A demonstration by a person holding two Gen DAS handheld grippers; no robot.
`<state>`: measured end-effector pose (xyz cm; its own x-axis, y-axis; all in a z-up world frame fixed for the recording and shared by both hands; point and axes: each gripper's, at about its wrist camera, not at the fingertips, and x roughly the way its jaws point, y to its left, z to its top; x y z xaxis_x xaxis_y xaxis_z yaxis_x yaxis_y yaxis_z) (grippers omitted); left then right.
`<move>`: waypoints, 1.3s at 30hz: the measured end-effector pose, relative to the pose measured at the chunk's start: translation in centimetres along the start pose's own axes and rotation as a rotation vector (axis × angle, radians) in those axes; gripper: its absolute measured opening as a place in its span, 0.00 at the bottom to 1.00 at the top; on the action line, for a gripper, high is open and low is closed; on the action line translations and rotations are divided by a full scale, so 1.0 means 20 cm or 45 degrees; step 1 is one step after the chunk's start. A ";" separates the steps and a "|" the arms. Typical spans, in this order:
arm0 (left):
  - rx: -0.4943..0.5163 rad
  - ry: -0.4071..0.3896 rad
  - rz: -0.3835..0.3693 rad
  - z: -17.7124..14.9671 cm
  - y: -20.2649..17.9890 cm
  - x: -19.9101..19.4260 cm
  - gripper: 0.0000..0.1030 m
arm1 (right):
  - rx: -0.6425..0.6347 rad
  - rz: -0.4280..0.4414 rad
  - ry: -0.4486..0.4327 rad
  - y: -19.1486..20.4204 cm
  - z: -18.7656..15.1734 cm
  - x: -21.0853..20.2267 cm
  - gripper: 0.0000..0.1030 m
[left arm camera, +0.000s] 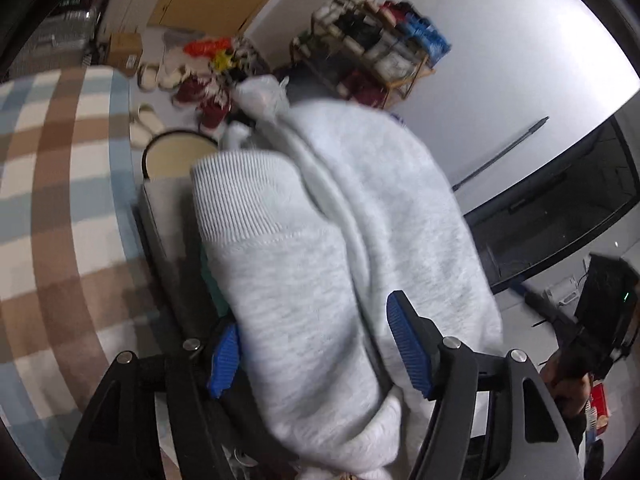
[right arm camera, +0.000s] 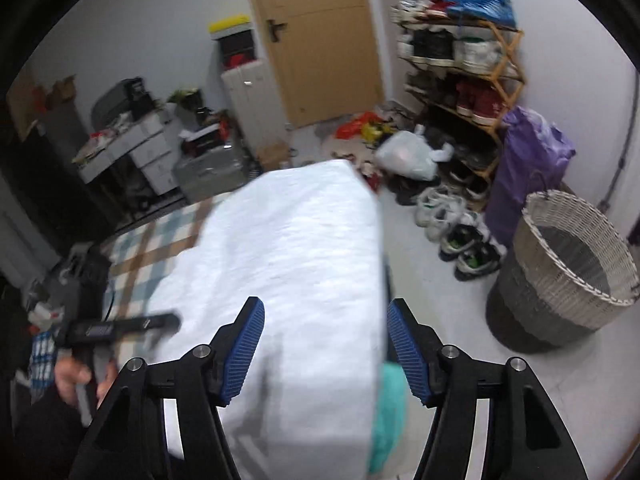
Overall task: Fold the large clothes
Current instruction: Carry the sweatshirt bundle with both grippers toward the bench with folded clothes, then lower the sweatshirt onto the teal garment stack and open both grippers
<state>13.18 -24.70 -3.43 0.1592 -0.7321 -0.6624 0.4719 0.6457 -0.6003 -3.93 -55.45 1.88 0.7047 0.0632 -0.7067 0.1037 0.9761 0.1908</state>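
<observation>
Slipping is the main risk as I judge it: the left tool [left arm camera: 312, 356] stands with its blue pads apart around the grey sweatshirt [left arm camera: 320, 240], the right-hand pad clear of the cloth and the left-hand one half hidden behind it, so nothing pins the bundle. Left unclamped, the folded layers could slump off their dark support and come undone. Between that tool's pads lies the near end of the sweatshirt; its ribbed cuff sits further ahead and to the left. The right tool [right arm camera: 326, 350] is likewise parted, the pale bundle [right arm camera: 288, 260] filling the gap without being pressed. Beyond, to its right, stands a wicker basket [right arm camera: 568, 264].
</observation>
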 end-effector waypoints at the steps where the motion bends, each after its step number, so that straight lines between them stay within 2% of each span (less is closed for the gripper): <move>1: 0.005 -0.019 0.001 0.00 -0.03 -0.02 0.62 | -0.033 -0.002 0.025 0.04 -0.02 0.01 0.57; 4: 0.056 -0.068 -0.002 -0.01 -0.11 -0.08 0.62 | -0.091 0.005 0.170 0.12 -0.14 0.16 0.42; 6: 0.140 -0.043 0.002 -0.09 -0.17 -0.08 0.62 | -0.114 -0.061 0.214 0.15 -0.21 0.27 0.42; 9: 0.267 -0.108 0.058 -0.12 -0.26 -0.10 0.62 | -0.109 -0.075 0.198 0.15 -0.25 0.32 0.43; 13: 0.238 -0.270 0.016 -0.10 -0.21 -0.21 0.62 | -0.070 -0.057 0.193 0.11 -0.26 0.31 0.43; 16: 0.253 -0.333 -0.006 -0.09 -0.21 -0.26 0.63 | -0.040 -0.021 0.180 0.10 -0.25 0.30 0.43; 17: 0.295 -0.302 -0.047 -0.11 -0.22 -0.24 0.65 | -0.035 -0.011 0.176 0.10 -0.25 0.29 0.43; 19: 0.350 -0.156 -0.164 -0.17 -0.25 -0.13 0.65 | -0.004 0.026 0.168 0.11 -0.26 0.26 0.45; 20: 0.364 -0.075 -0.192 -0.21 -0.26 -0.05 0.65 | 0.025 0.053 0.165 0.10 -0.25 0.24 0.44; 22: 0.382 0.055 -0.207 -0.30 -0.25 0.13 0.65 | 0.106 0.121 0.159 0.07 -0.22 0.21 0.44; 25: 0.376 0.167 -0.153 -0.37 -0.16 0.37 0.65 | 0.241 0.232 0.127 0.00 -0.16 0.13 0.41; 26: 0.363 0.177 -0.158 -0.37 -0.12 0.41 0.65 | 0.247 0.242 0.096 0.00 -0.13 0.09 0.41; 29: 0.261 0.169 -0.252 -0.36 0.01 0.47 0.65 | 0.159 0.207 0.050 0.09 0.02 0.02 0.41; 32: 0.208 0.169 -0.322 -0.33 0.07 0.48 0.65 | 0.035 0.139 0.061 0.27 0.22 0.09 0.41; 35: 0.217 0.160 -0.342 -0.32 0.09 0.49 0.65 | -0.014 0.094 0.106 0.39 0.38 0.29 0.38; 37: 0.228 0.146 -0.360 -0.32 0.10 0.49 0.65 | -0.027 0.052 0.156 0.46 0.48 0.48 0.32; 39: 0.221 0.131 -0.391 -0.32 0.13 0.48 0.65 | -0.057 -0.007 0.245 0.49 0.53 0.71 0.32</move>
<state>10.39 -28.76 -14.20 -0.0968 -0.8546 -0.5103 0.6254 0.3466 -0.6991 14.54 -47.16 0.94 0.5568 0.0919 -0.8255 0.0729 0.9846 0.1588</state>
